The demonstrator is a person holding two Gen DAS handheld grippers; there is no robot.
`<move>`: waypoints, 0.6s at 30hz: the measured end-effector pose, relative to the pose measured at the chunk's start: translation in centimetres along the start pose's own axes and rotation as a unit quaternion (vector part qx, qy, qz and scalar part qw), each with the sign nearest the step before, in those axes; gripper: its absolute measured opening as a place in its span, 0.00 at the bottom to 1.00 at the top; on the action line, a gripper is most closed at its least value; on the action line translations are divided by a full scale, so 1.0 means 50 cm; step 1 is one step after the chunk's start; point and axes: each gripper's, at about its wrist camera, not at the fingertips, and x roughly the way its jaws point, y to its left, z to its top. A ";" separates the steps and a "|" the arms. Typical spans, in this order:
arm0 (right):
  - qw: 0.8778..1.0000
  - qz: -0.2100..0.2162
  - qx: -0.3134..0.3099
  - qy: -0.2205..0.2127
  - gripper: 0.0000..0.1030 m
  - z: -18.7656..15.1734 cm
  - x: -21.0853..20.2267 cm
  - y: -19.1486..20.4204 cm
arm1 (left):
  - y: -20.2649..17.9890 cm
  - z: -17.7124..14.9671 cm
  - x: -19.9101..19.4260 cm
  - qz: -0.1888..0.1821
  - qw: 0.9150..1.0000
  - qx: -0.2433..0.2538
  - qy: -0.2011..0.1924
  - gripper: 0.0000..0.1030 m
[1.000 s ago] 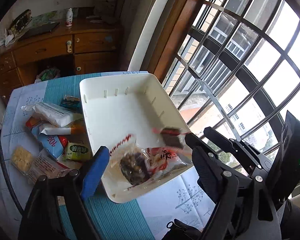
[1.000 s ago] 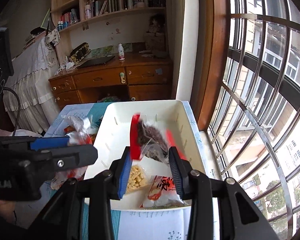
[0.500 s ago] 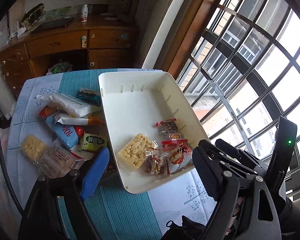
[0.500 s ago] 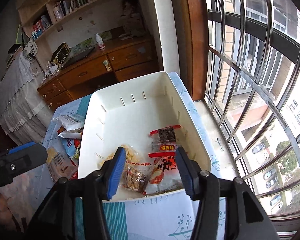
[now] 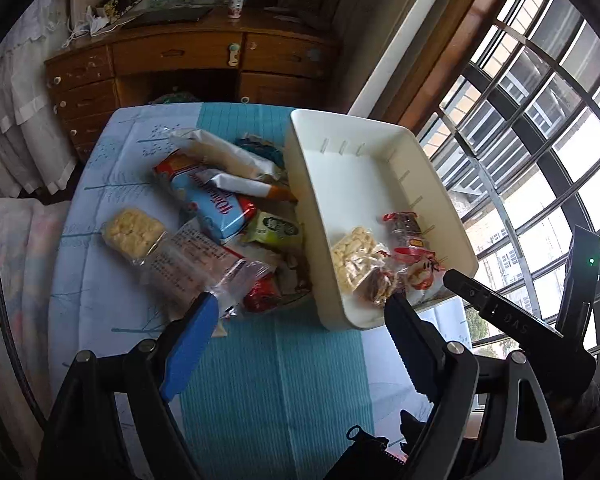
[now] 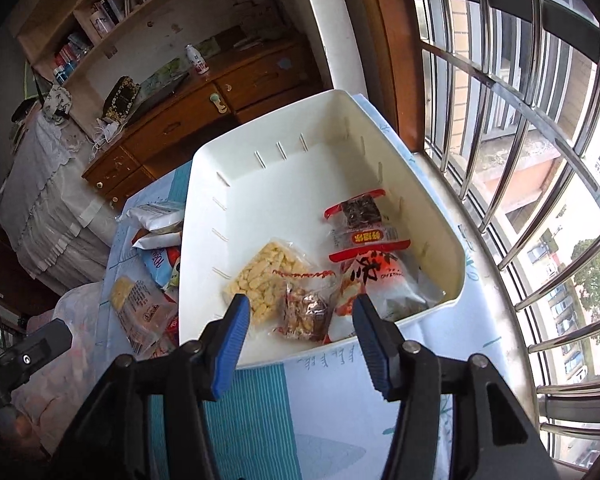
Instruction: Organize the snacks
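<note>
Four packets lay in the white bin at this point, by my count, while most of the snacks were not yet sorted. Working left to right: the loose pile sat on the blue-and-white tablecloth, just beside the bin's left wall. I saw a clear wrapper of pale puffed pieces, a long clear pack with printed text, a glossy blue-and-red pouch, a white sachet with an orange end, a small green-labelled packet and a shiny red one, several overlapping. My left gripper hung over the pile's near edge with its jaws spread wide and nothing between them.

The bin was smooth rigid plastic, rectangular with rounded corners and short slots along its walls. Its far half was bare. Crowded into the near corner were a clear bag of yellow puffed bits, a crinkly clear bag of brown nutty pieces, a red-and-white pouch with black lettering and a small red-trimmed dark bar.

My right gripper hovered above that corner, its jaws having just parted, partly open and gripping nothing, the brown bag lying free below. I judged the job under halfway done.
</note>
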 end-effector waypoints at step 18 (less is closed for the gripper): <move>0.994 0.012 0.091 0.057 0.53 -0.057 0.025 0.063 | 0.236 -0.016 -0.037 0.036 0.997 -0.071 0.023 0.82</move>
